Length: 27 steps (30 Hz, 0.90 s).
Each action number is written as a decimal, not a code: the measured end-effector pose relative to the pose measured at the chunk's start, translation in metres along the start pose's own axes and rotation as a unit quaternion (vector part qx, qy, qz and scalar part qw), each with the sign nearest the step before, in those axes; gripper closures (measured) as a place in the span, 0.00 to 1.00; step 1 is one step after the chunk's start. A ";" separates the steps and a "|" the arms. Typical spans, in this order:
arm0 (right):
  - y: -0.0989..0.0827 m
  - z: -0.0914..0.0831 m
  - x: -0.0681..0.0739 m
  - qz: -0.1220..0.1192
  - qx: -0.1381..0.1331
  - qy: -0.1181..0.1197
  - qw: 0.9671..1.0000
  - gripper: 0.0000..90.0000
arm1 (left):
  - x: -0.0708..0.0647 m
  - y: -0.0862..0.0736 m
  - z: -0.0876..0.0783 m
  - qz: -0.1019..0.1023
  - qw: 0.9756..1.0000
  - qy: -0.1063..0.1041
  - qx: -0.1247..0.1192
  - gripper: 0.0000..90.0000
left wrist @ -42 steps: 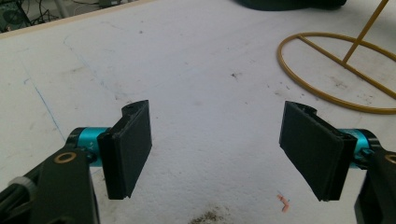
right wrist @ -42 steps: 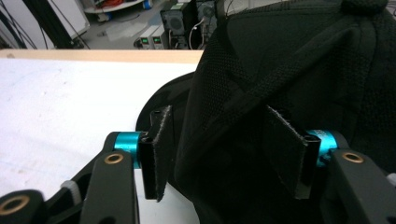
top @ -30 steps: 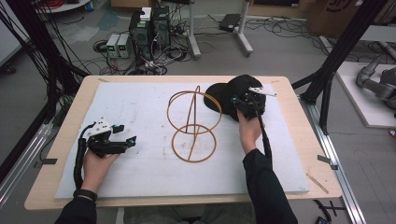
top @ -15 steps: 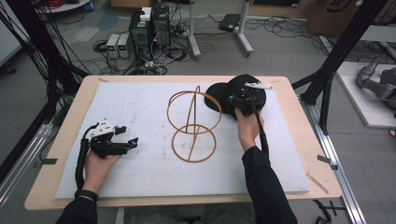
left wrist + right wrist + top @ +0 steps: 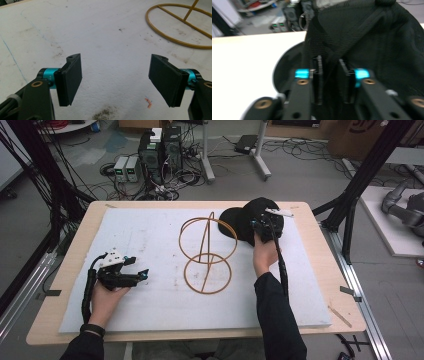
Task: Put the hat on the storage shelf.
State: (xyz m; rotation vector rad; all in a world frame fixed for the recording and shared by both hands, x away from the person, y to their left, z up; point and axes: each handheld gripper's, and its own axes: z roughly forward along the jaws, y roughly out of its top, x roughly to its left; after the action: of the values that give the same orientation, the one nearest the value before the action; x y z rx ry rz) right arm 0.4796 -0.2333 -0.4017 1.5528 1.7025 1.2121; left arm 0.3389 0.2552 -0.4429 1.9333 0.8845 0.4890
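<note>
Cap (image 5: 372, 45) fabric sits pinched in right gripper (image 5: 331, 80), jaws just closing.

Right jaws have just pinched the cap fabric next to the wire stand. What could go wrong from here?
The right gripper has just been closing on a thin fold of the black cap, so the mesh may slip out on lifting. The cap's brim lies close to the gold wire stand; dragging it could snag or tip the stand. The left gripper rests open, far off, not steadying anything.
</note>
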 end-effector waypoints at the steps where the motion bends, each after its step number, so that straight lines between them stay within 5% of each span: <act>1: 0.001 -0.001 0.000 0.004 0.000 0.008 1.000 0.94 | 0.000 0.000 0.000 0.000 1.000 -0.001 0.000 0.30; 7: 0.002 -0.007 -0.005 0.016 -0.003 0.066 0.998 0.99 | -0.001 0.000 0.000 0.003 1.000 0.000 0.001 0.30; 14: 0.008 -0.023 0.000 -0.034 -0.007 0.063 0.997 0.99 | -0.002 0.000 0.000 0.004 1.000 0.000 0.003 0.30; 27: 0.028 -0.057 0.010 -0.055 -0.054 0.091 0.993 0.99 | -0.002 0.000 0.002 0.006 1.000 0.000 0.008 0.30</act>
State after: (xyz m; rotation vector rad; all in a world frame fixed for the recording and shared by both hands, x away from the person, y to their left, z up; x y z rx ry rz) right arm 0.4428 -0.2399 -0.3490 1.3016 1.7774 1.4000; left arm 0.3386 0.2527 -0.4435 1.9537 0.8789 0.4907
